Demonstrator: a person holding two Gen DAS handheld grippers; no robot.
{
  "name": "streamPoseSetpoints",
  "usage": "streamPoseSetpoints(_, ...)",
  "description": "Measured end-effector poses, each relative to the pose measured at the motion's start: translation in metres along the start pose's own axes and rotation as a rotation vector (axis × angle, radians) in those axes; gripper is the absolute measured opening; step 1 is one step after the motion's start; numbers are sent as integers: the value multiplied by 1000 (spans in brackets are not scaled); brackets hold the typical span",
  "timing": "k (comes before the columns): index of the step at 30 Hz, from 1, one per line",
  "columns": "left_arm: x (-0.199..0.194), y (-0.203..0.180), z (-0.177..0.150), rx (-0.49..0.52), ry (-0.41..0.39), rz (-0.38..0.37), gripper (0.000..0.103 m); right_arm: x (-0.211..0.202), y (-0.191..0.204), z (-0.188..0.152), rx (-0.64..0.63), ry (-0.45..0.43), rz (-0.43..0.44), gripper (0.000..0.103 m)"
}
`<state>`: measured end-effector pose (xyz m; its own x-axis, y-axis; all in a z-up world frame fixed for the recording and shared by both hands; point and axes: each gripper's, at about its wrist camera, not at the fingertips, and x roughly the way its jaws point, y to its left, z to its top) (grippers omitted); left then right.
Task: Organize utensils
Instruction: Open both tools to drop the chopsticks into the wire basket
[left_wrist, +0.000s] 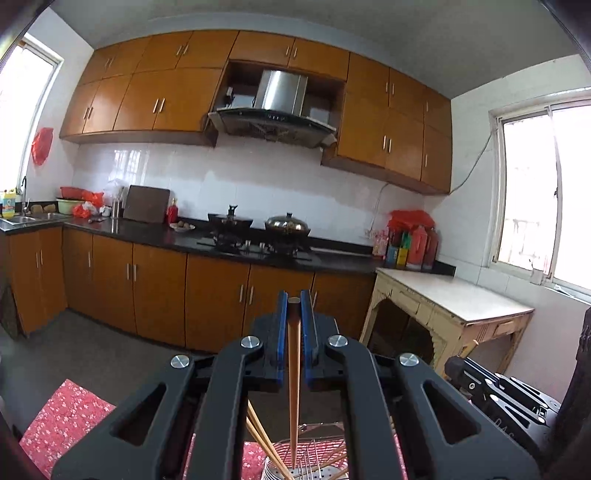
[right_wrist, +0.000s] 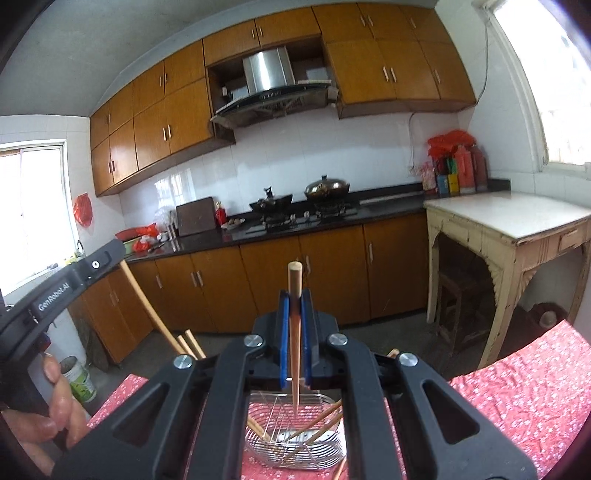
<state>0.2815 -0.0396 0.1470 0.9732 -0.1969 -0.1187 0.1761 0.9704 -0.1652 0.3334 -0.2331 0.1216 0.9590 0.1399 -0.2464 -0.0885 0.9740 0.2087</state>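
Note:
My left gripper (left_wrist: 294, 301) is shut on a wooden chopstick (left_wrist: 294, 387), which hangs upright with its thin tip over a wire utensil basket (left_wrist: 317, 454). More chopsticks (left_wrist: 260, 437) lean in that basket. My right gripper (right_wrist: 294, 295) is shut on another wooden chopstick (right_wrist: 295, 332), thick end up, thin tip just above the wire basket (right_wrist: 295, 443) on the red flowered cloth (right_wrist: 517, 398). Several chopsticks (right_wrist: 317, 422) lie slanted inside it. In the right wrist view the left gripper's body (right_wrist: 66, 284) and a hand (right_wrist: 48, 417) show at the left.
A kitchen counter (left_wrist: 155, 236) with a stove, two pots (left_wrist: 288, 223) and a cutting board runs along the far wall. A cream side table (left_wrist: 450, 299) stands at the right under a window. A white bucket (right_wrist: 79, 376) sits on the floor at the left.

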Motion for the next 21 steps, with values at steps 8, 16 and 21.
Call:
streamPoseSetpoints(8,21,-2,-11,13,62,16,7,33,-10,-4,40,88,23,7)
streamPoseSetpoints(16,31,5,-13,17,97,73,27,52,-25,-11,36,124,-57,26)
streamPoseSetpoints(21,20,17,-7,21,79,110,40,34,-32,-13,22,85,-92,30)
